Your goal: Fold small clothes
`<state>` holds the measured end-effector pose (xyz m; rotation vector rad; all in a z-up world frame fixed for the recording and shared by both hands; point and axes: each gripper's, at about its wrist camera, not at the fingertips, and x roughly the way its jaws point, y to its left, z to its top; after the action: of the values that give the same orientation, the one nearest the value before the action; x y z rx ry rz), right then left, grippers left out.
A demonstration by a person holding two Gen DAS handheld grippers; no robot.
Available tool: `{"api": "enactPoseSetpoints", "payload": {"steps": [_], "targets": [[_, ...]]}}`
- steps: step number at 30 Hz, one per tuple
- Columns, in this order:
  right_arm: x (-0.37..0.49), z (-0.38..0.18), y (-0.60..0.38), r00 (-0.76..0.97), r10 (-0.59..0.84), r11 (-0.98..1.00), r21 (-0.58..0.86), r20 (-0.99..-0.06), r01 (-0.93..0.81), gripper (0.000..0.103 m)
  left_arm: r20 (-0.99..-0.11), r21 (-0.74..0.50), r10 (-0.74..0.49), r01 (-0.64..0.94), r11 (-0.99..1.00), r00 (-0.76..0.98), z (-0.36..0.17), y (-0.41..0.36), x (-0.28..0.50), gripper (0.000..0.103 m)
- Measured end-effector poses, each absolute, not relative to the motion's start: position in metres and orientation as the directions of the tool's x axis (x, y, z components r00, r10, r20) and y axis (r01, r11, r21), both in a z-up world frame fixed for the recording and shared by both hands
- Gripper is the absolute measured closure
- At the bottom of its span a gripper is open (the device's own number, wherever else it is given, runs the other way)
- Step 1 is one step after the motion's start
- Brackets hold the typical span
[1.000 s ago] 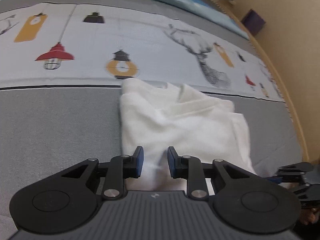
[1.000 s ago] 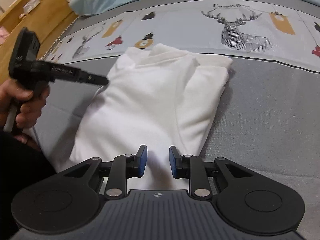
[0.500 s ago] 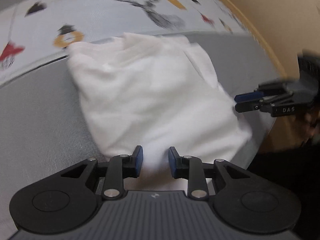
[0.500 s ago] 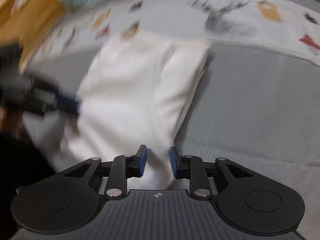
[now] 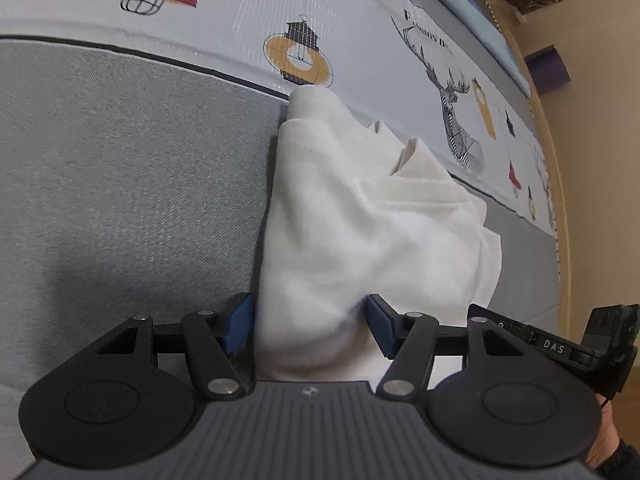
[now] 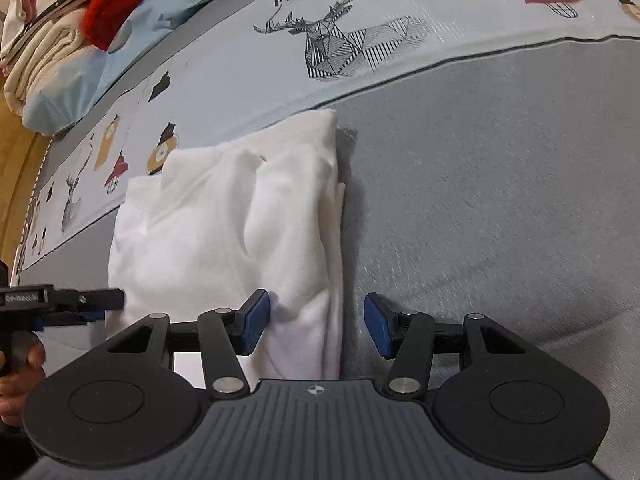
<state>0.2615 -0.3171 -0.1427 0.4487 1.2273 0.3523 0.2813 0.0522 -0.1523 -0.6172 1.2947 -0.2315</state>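
A white garment [image 5: 360, 232], folded lengthwise into a narrow strip, lies on the grey bedspread [image 5: 120, 180]. My left gripper [image 5: 308, 330] is open, its blue pads on either side of the garment's near left corner. In the right wrist view the same garment [image 6: 224, 232] shows, and my right gripper [image 6: 316, 330] is open and straddles its near right edge. The left gripper also shows in the right wrist view [image 6: 80, 304], and the right gripper in the left wrist view [image 5: 560, 344].
A printed band with lamps and a deer [image 6: 340, 44] runs behind the garment. Folded fabrics and a pale blue pillow [image 6: 60, 60] lie at the far left. The wooden bed frame [image 5: 560, 160] borders the bed.
Both grippers have opened wider and dropped low to the garment's near edge, one at each corner. The garment lies the same.
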Motion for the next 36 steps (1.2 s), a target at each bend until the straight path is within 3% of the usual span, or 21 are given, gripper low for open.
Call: {"api": "enactPoseSetpoints", "payload": {"steps": [1, 3, 4, 6, 7, 13, 17, 20, 22, 26, 29, 30, 31, 34, 36], "targets": [[0.263, -0.143, -0.317, 0.302, 0.497, 0.855, 0.518, -0.814, -0.010, 0.050, -0.820, -0.555, -0.498, -0.178, 0.813, 0.280, -0.153, 0.052, 0.282, 0.036], [0.265, -0.145, -0.316, 0.303, 0.514, 0.844, 0.537, -0.803, -0.007, 0.066, -0.815, -0.561, -0.502, -0.182, 0.807, 0.288, -0.155, 0.052, 0.284, 0.039], [0.267, -0.145, -0.315, 0.304, 0.516, 0.842, 0.540, -0.801, -0.007, 0.067, -0.814, -0.561, -0.500, -0.179, 0.808, 0.295, -0.154, 0.052, 0.286, 0.044], [0.268, -0.143, -0.309, 0.315, 0.510, 0.847, 0.531, -0.800, -0.024, 0.078, -0.813, -0.552, -0.492, -0.144, 0.822, 0.310, -0.149, 0.053, 0.288, 0.064], [0.268, -0.140, -0.307, 0.327, 0.507, 0.849, 0.527, -0.797, -0.032, 0.081, -0.810, -0.548, -0.488, -0.122, 0.827, 0.325, -0.145, 0.052, 0.288, 0.067], [0.276, -0.107, -0.297, 0.457, 0.584, 0.776, 0.627, -0.671, -0.073, 0.089, -0.744, -0.537, -0.427, -0.081, 0.840, 0.514, -0.100, 0.076, 0.288, 0.071], [0.278, -0.080, -0.277, 0.588, 0.563, 0.778, 0.613, -0.581, -0.139, 0.085, -0.671, -0.476, -0.329, -0.047, 0.878, 0.664, -0.068, 0.091, 0.284, 0.059], [0.283, -0.074, -0.264, 0.648, 0.424, 0.868, 0.487, -0.633, -0.092, 0.070, -0.664, -0.482, -0.278, -0.114, 0.869, 0.694, -0.066, 0.106, 0.279, 0.059], [0.284, -0.075, -0.264, 0.652, 0.407, 0.871, 0.488, -0.640, -0.065, 0.069, -0.669, -0.491, -0.281, -0.126, 0.862, 0.688, -0.067, 0.109, 0.275, 0.059], [0.283, -0.080, -0.253, 0.560, 0.507, 0.842, 0.516, -0.656, -0.158, 0.069, -0.736, -0.458, -0.344, -0.055, 0.887, 0.583, -0.081, 0.096, 0.274, 0.059], [0.276, -0.111, -0.232, 0.386, 0.400, 0.916, 0.348, -0.831, -0.199, 0.068, -0.878, -0.302, -0.261, -0.042, 0.952, 0.402, -0.117, 0.079, 0.272, 0.055], [0.274, -0.121, -0.230, 0.355, 0.356, 0.933, 0.304, -0.864, -0.195, 0.056, -0.891, -0.260, -0.229, -0.029, 0.965, 0.392, -0.121, 0.075, 0.270, 0.050], [0.273, -0.124, -0.234, 0.359, 0.345, 0.938, 0.305, -0.867, -0.165, 0.053, -0.888, -0.260, -0.227, -0.028, 0.965, 0.399, -0.120, 0.077, 0.268, 0.051], [0.273, -0.114, -0.247, 0.397, 0.386, 0.920, 0.377, -0.833, -0.103, 0.055, -0.863, -0.292, -0.246, -0.037, 0.956, 0.441, -0.110, 0.077, 0.259, 0.051], [0.268, -0.112, -0.246, 0.403, 0.357, 0.934, 0.336, -0.843, -0.124, 0.055, -0.875, -0.256, -0.224, -0.018, 0.966, 0.429, -0.116, 0.071, 0.255, 0.050]]}}
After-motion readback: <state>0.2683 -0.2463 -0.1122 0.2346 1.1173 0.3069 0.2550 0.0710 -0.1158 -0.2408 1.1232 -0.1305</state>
